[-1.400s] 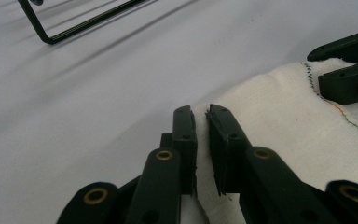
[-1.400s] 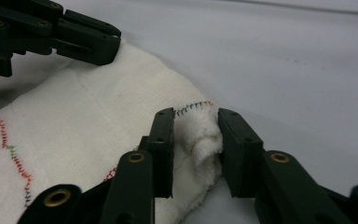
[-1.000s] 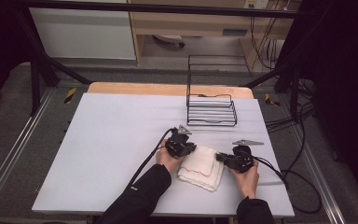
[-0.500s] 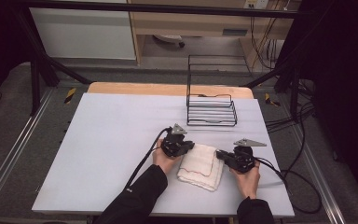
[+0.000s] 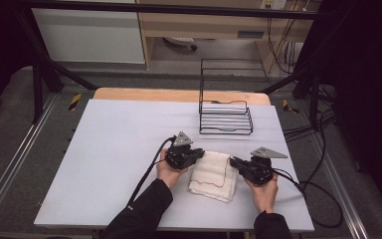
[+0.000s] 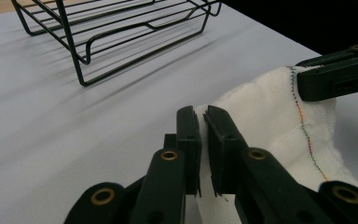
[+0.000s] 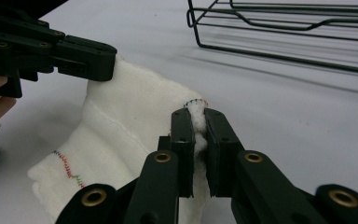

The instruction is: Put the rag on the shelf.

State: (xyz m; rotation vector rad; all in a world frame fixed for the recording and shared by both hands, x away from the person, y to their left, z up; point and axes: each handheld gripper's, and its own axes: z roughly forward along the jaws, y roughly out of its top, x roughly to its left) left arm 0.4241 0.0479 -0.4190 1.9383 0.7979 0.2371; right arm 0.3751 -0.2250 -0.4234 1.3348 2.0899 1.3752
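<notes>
The left gripper point(image 6: 203, 114) is clamped on one far corner of the white towel point(image 5: 213, 175). The right gripper point(image 7: 196, 112) pinches the other far corner, near the wire rack point(image 5: 226, 117).

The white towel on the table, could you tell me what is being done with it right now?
A person holds the folded white towel at its far corners, one in each gripper: the left gripper and the right gripper are both shut on its edge. The black wire rack stands apart, farther back on the table.
</notes>
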